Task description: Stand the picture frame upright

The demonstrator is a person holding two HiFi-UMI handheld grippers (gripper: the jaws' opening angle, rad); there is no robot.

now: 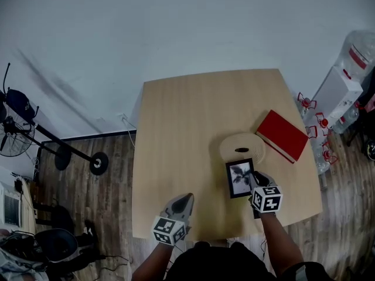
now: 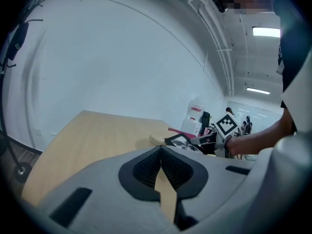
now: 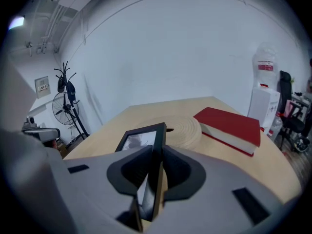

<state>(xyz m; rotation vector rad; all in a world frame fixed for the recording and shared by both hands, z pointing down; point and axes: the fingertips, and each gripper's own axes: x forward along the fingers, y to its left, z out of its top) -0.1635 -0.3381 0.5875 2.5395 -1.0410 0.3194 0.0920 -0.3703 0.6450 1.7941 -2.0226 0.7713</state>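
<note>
A small black picture frame (image 1: 239, 178) with a grey photo is over the right front part of the wooden table (image 1: 181, 127). My right gripper (image 1: 256, 181) is shut on its right edge. In the right gripper view the frame (image 3: 141, 138) runs edge-on between the jaws of that gripper (image 3: 156, 149), tilted with the photo facing up and left. My left gripper (image 1: 186, 199) hovers near the table's front edge, left of the frame. Its jaws (image 2: 161, 150) meet at the tips with nothing between them. From the left gripper view the frame (image 2: 179, 140) shows to the right.
A round pale wooden disc (image 1: 242, 147) lies just behind the frame. A red book (image 1: 283, 134) lies to its right near the table edge. A water dispenser (image 1: 338, 91) stands right of the table, a fan stand (image 1: 55, 142) on the floor at left.
</note>
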